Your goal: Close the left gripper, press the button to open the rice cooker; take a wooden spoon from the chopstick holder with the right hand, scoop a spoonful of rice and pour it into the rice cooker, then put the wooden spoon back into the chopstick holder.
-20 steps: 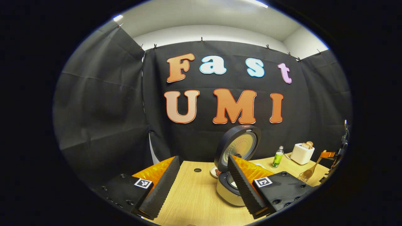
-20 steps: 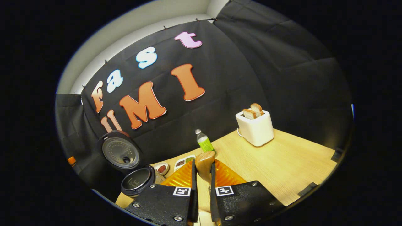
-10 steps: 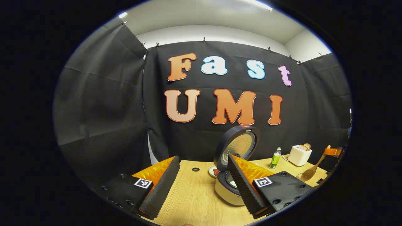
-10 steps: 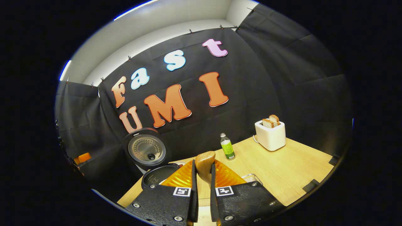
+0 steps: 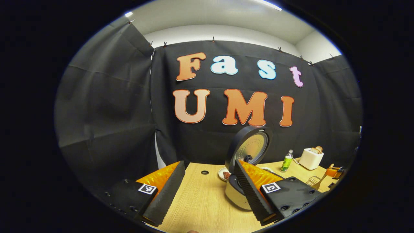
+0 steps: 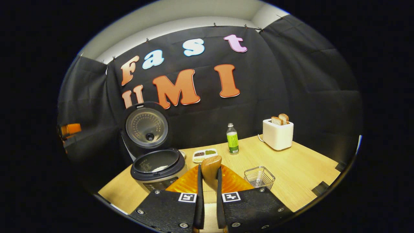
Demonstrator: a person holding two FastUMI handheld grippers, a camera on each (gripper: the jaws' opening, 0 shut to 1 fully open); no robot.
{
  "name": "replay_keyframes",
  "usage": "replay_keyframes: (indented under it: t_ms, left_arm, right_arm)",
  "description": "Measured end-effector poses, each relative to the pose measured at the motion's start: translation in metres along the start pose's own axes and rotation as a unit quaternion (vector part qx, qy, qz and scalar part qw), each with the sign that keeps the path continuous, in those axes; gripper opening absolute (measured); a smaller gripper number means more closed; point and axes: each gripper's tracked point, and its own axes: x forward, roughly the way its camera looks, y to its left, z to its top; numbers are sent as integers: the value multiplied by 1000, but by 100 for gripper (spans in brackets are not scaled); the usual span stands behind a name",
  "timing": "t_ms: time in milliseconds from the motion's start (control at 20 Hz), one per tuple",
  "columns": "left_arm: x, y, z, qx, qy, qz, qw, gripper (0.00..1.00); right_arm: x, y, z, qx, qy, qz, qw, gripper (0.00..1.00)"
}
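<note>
one spoon left to return: my right gripper [image 6: 209, 181] pinches the wooden spoon [image 6: 211, 170] while the chopstick holder [image 6: 259, 177] sits just right. i'd lower the spoon upright into it, clear of the open rice cooker [image 6: 157, 168]; my left gripper [image 5: 207, 184] stays spread.

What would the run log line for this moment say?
left gripper: open, idle | right gripper: shut on brown wooden spoon | round grey rice cooker: lid up | wire mesh chopstick holder: empty
</note>
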Motion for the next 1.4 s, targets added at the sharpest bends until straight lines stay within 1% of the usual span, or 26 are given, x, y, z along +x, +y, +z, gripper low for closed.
replay_keyframes:
  t_ms: [50, 250, 350, 500, 650, 700, 750, 800, 900, 1050, 1150, 1200, 1250, 1400]
  left_arm:
    - [0, 0, -1, 1, -1, 1, 1000, 97]
    - [0, -3, -6, 2, 0, -3, 1000, 97]
    - [2, -3, -10, 3, 4, -4, 1000, 97]
    - [4, 2, -15, 4, 9, 1, 1000, 97]
    - [4, 7, -20, -1, 12, 3, 1000, 97]
    - [6, 9, -22, -3, 15, 5, 1000, 100]
    - [7, 9, -24, -6, 16, 5, 1000, 100]
    - [7, 9, -24, -9, 18, 5, 1000, 97]
    - [8, 9, -27, -12, 22, 4, 1000, 97]
    - [9, 5, -25, -10, 21, 2, 1000, 97]
    - [9, 2, -22, -7, 19, 1, 1000, 98]
    - [10, 0, -21, -6, 18, 0, 1000, 99]
    - [9, -2, -20, -6, 18, -2, 1000, 97]
    - [9, -4, -21, -2, 19, -3, 1000, 97]
  right_arm:
    - [3, 4, -7, -20, 1, -4, 1000, 14]
    - [10, 30, -37, -103, 7, -8, 995, 14]
    - [15, 38, -46, -104, 8, -4, 995, 15]
    - [22, 40, -54, -30, 25, 2, 999, 14]
    - [25, 41, -52, 34, 29, 7, 999, 14]
    - [26, 44, -52, 58, 30, 16, 998, 14]
    - [24, 51, -55, 88, 37, 33, 995, 14]
    - [24, 59, -56, 120, 45, 48, 991, 14]
    - [24, 62, -60, 168, 59, 69, 982, 14]
    - [27, 58, -61, 203, 63, 70, 975, 14]
    - [32, 51, -63, 237, 72, 70, 966, 14]
    - [33, 47, -64, 255, 80, 71, 961, 14]
    - [37, 41, -65, 276, 87, 68, 955, 14]
    - [42, 28, -70, 340, 108, 65, 932, 14]
